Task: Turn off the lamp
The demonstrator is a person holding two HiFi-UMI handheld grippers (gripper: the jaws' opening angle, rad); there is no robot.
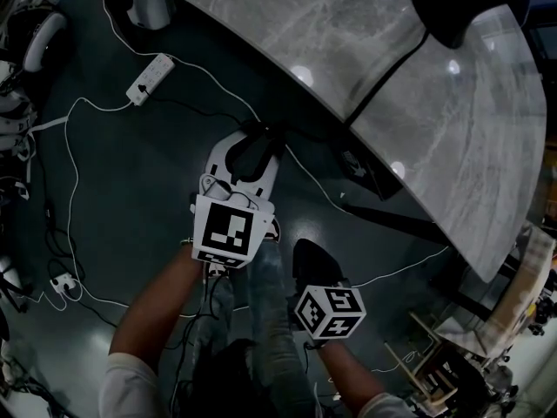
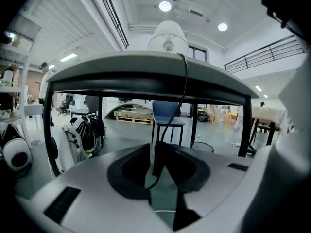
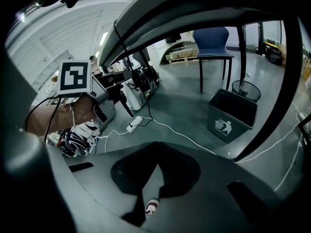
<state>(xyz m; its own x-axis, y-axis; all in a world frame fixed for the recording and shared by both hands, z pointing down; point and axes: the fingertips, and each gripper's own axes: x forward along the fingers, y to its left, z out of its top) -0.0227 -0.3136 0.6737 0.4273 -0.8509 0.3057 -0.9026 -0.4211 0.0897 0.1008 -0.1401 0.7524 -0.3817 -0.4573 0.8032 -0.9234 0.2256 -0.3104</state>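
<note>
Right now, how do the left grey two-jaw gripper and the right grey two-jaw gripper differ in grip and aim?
The left gripper has its jaws closed on the black inline cord switch; the right gripper has its jaws together on nothing. The left gripper aims nearly level under the pale marble-look table; the right gripper tilts down at the grey floor. Both carry a black-and-white marker cube.

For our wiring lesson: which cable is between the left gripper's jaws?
The black lamp cord hanging from the table; the left gripper grips it. The white cables lie loose on the floor.
</note>
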